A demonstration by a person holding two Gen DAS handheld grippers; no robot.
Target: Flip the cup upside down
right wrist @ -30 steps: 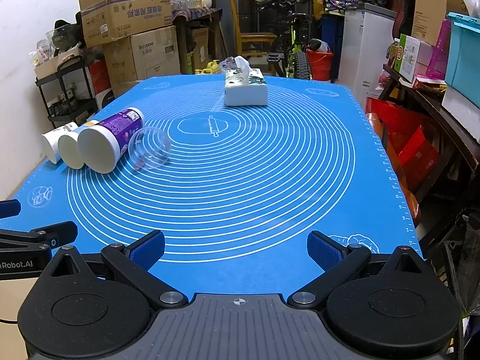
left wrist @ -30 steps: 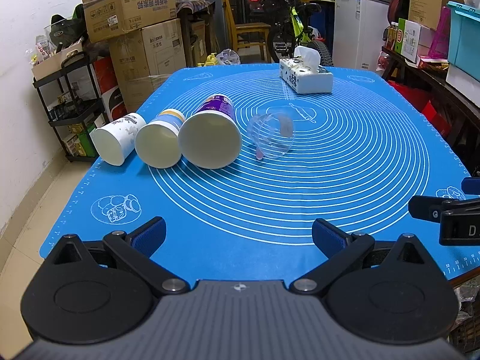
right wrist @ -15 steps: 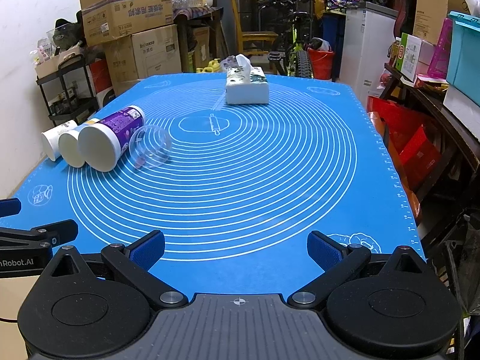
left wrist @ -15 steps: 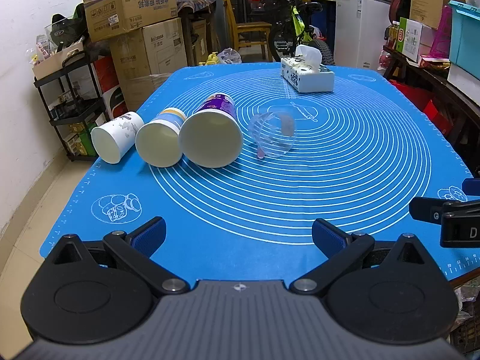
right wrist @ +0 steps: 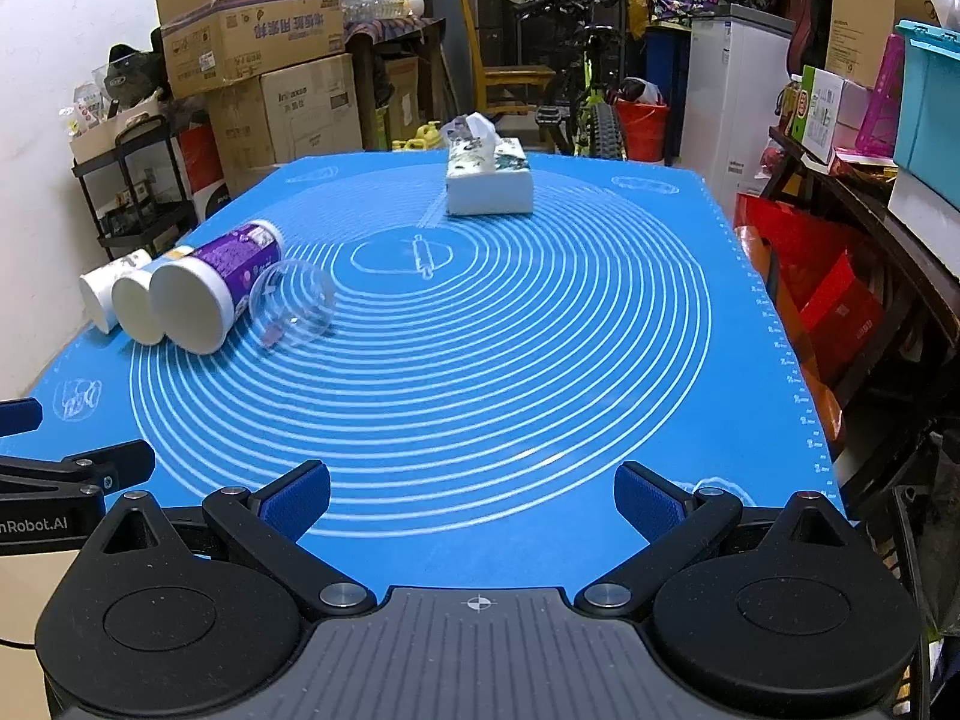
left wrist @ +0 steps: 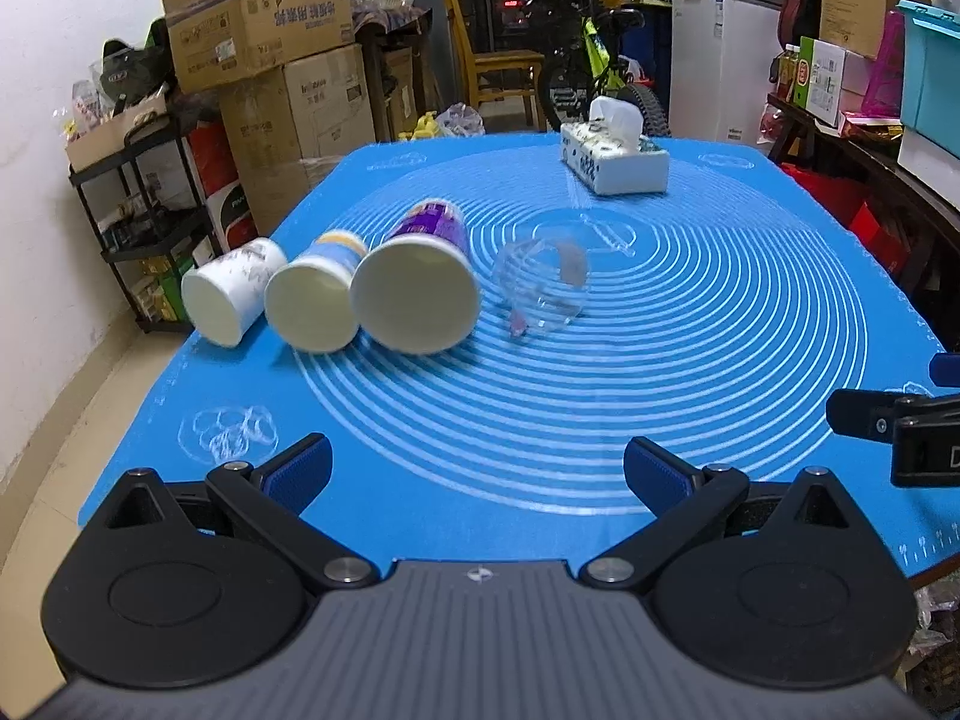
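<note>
My left gripper (left wrist: 477, 471) hangs over the near edge of the bench, its blue-padded fingers (left wrist: 297, 468) spread wide apart with nothing between them; my right gripper (right wrist: 471, 495) sits beside it in the same way, fingers (right wrist: 648, 495) wide apart and clamped on nothing; each gripper shows at the edge of the other's view. The blue mat (left wrist: 690, 360) covers the bench, printed with white rings; on its left part four cups lie on their sides in a row, mouths turned towards me. From left to right they are a white cup (left wrist: 231, 297), a cup with a blue and yellow band (left wrist: 315, 300), a purple cup (left wrist: 417, 294) and a clear plastic cup (left wrist: 543, 288); the first three touch one another, and the clear cup lies just beside the purple one, whether touching I cannot tell. All four are well apart from both grippers. A tissue box (right wrist: 489, 183) stands upright at the far end of the mat.
</note>
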